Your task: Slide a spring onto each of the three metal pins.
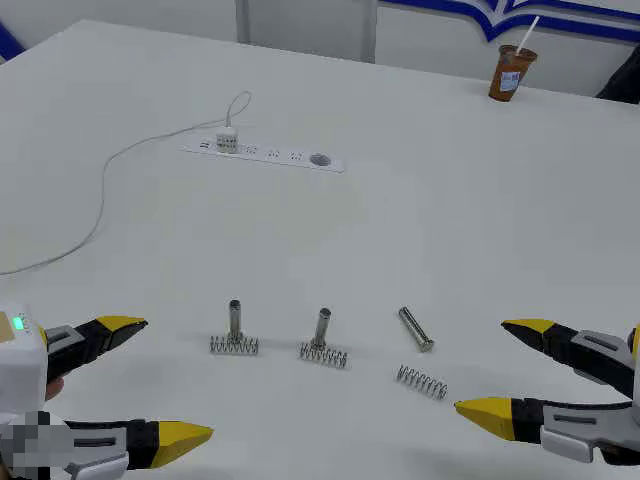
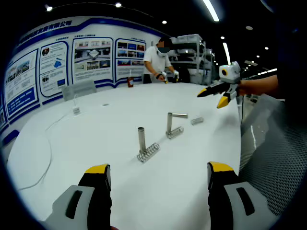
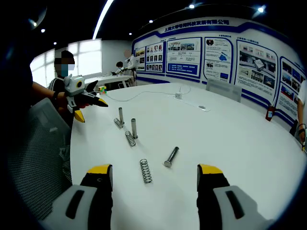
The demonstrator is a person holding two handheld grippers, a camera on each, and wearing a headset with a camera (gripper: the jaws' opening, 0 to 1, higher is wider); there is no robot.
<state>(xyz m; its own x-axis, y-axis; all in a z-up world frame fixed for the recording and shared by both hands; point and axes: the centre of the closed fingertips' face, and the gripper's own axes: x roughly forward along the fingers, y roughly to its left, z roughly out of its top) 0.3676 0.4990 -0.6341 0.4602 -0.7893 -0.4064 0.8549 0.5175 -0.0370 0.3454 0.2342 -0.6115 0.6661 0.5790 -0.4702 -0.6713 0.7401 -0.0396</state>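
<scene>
Lying flat, 1 pin [image 1: 415, 329], 2 pins [image 1: 235, 318] upright

- The left gripper [image 1: 178, 378] is cut off behind its jaws by the picture's left and bottom edges in the head view, and the right gripper [image 1: 480, 365] by the right edge.
- The white cable [image 1: 100, 195] from the power strip [image 1: 265, 155] runs out of frame toward the left edge of the table [image 1: 450, 220].
- The label on the cup [image 1: 511, 72], near the table's far right edge, is too small to read.
- The print on the wall posters [image 3: 218, 52] is too small to read.
- A dark shape [image 1: 625, 80] by the far right corner is cropped and cannot be identified.
</scene>
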